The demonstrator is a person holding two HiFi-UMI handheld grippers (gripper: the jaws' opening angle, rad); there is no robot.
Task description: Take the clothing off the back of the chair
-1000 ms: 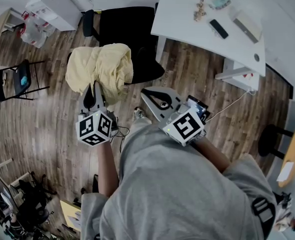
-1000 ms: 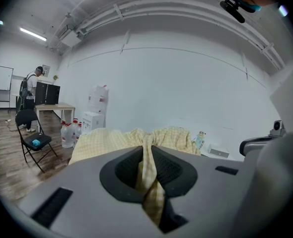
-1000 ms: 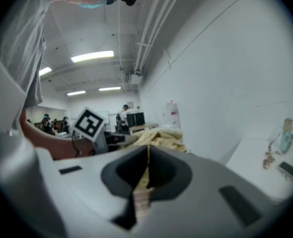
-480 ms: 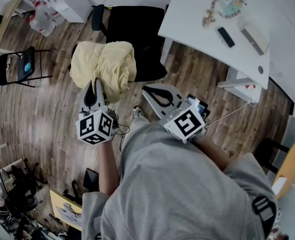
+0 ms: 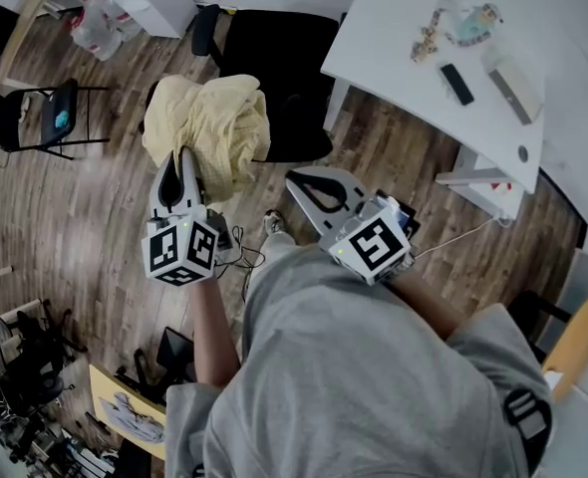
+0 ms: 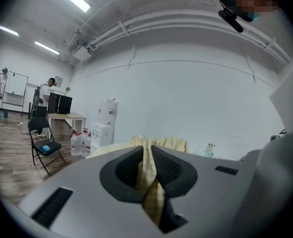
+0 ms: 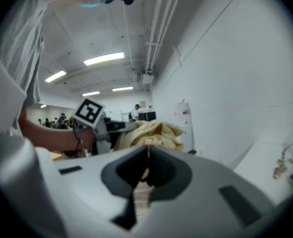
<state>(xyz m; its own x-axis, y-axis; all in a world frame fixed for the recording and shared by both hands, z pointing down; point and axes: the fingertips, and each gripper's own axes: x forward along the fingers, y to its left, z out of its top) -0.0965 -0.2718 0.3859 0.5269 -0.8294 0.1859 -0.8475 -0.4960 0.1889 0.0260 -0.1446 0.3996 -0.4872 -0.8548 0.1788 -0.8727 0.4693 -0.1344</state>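
Your left gripper point(image 5: 183, 159) holds the yellow clothing point(image 5: 212, 125) in its jaws at upper left, while your right gripper point(image 5: 294, 179) has its jaws closed on nothing.

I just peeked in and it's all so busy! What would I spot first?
The big yellow clothing, bunched up on the back of the black chair near the top of the head view. The left gripper pinches a fold of it between its jaws, while the right gripper hangs shut and empty just beside it.
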